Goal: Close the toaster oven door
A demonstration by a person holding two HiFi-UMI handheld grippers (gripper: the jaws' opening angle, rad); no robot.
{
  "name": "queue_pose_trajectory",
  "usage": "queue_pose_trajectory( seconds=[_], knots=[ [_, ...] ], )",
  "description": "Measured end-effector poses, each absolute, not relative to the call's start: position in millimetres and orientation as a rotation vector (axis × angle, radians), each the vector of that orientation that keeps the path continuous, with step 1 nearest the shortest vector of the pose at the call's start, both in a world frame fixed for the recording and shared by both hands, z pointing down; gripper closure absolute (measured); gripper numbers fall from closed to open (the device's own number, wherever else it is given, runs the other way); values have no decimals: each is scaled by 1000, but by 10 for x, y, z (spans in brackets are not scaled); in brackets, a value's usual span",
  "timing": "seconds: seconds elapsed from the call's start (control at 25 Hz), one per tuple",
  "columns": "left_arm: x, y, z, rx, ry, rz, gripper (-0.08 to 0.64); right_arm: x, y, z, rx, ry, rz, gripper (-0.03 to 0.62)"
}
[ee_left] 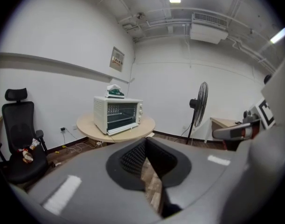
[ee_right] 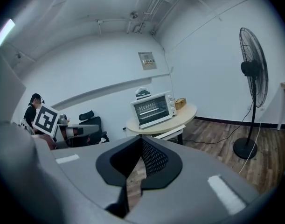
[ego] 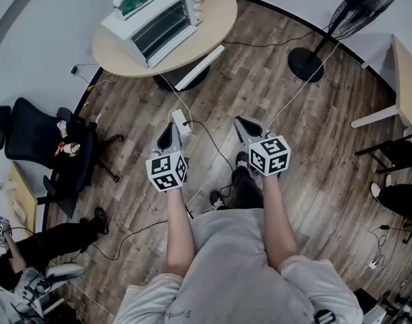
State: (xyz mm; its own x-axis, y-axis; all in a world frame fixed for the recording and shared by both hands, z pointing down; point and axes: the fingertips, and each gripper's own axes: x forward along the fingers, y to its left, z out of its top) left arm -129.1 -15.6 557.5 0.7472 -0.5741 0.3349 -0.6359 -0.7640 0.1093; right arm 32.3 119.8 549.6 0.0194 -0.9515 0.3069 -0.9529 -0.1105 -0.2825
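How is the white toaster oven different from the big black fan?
The toaster oven is white and boxy; the fan is black, with a round caged head. The toaster oven sits up on the round table, while the fan stands on the wooden floor on its own pole and base. The toaster oven has a green-and-white thing on top; the fan carries nothing. Both are electric appliances.

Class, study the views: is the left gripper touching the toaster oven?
Apart. The head view shows the left gripper held over the floor, with bare floorboards between it and the toaster oven on the round table.
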Motion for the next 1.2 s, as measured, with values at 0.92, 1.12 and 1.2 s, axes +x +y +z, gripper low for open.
queue_pose_trajectory(
  seconds=[0.92, 1.12, 1.2],
  knots=[
    [-320, -979, 5890, 2407, -1104, 272, 502, 1835, -183, 5605, 1790, -2259, 468, 592],
    [-420, -972, 6013, 2335, -1158, 229, 502, 1788, -410, 5581, 1706, -2321, 442, 592],
    [-463, -965, 6074, 2312, -1171, 223, 502, 1765, -454, 5607, 1677, -2327, 435, 592]
  ],
)
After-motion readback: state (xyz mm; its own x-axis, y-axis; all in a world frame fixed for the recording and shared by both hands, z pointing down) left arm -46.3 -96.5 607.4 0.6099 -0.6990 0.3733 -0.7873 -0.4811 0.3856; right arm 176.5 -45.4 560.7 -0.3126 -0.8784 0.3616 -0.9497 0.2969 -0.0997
